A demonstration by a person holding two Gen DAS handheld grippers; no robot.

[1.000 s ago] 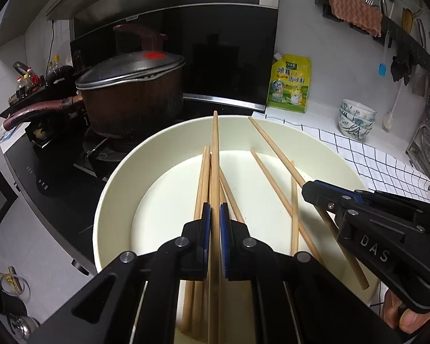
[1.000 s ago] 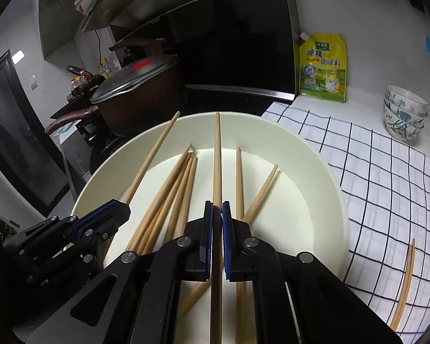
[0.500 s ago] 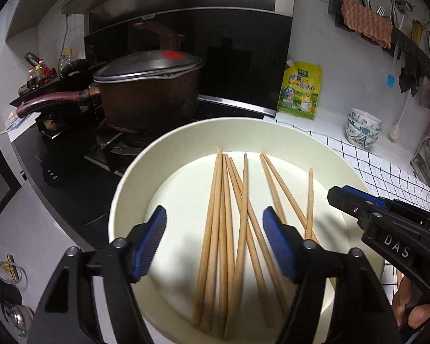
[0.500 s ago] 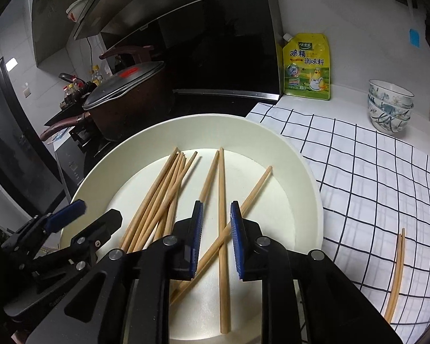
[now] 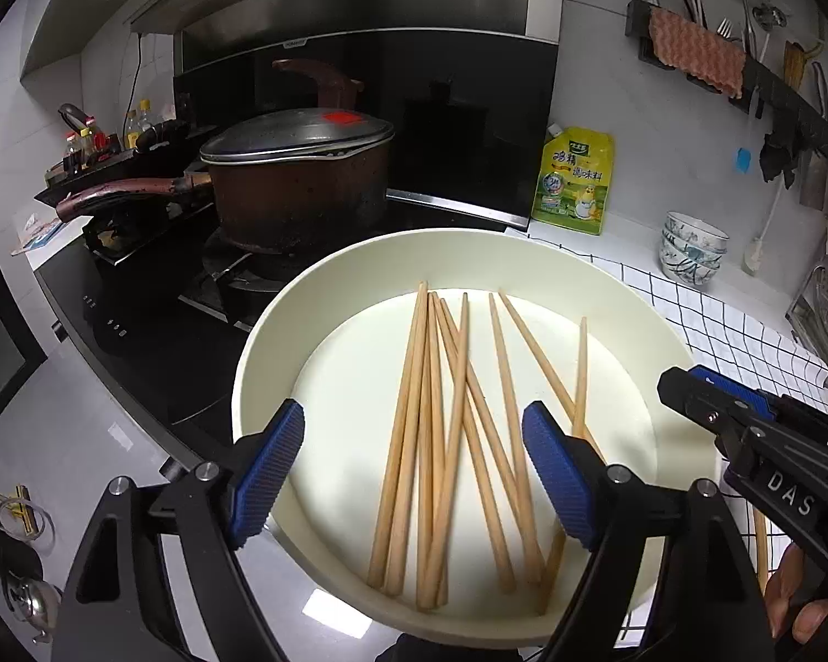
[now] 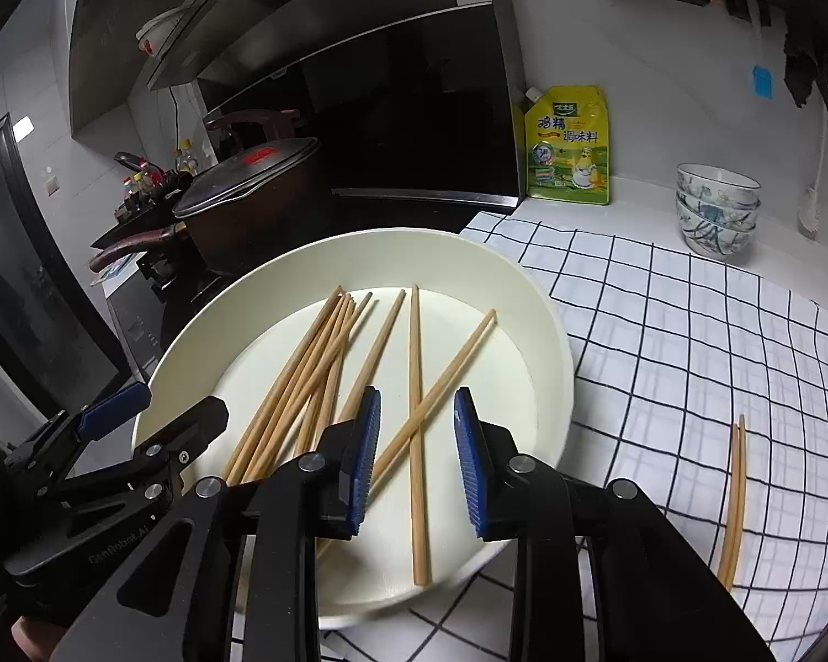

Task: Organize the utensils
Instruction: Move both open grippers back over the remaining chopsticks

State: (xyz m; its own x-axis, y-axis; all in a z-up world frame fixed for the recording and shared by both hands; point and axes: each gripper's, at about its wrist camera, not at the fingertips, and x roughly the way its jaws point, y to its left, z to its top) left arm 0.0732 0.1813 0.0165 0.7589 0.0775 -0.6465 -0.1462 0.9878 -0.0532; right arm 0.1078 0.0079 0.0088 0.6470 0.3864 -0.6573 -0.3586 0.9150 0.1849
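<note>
Left gripper (image 5: 414,463) spread wide, right gripper (image 6: 414,458) half open; both held chopsticks a second ago, now released. Chopsticks (image 5: 441,419) lie loose in bowl (image 5: 281,325). Bowl sits on checked cloth (image 6: 690,331), stove pot (image 5: 298,187) behind it; two chopsticks (image 6: 734,502) on cloth right of bowl.

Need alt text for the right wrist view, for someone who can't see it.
The open right gripper hovers over a cream bowl of loose wooden chopsticks. Two more chopsticks lie on the checked cloth.
</note>
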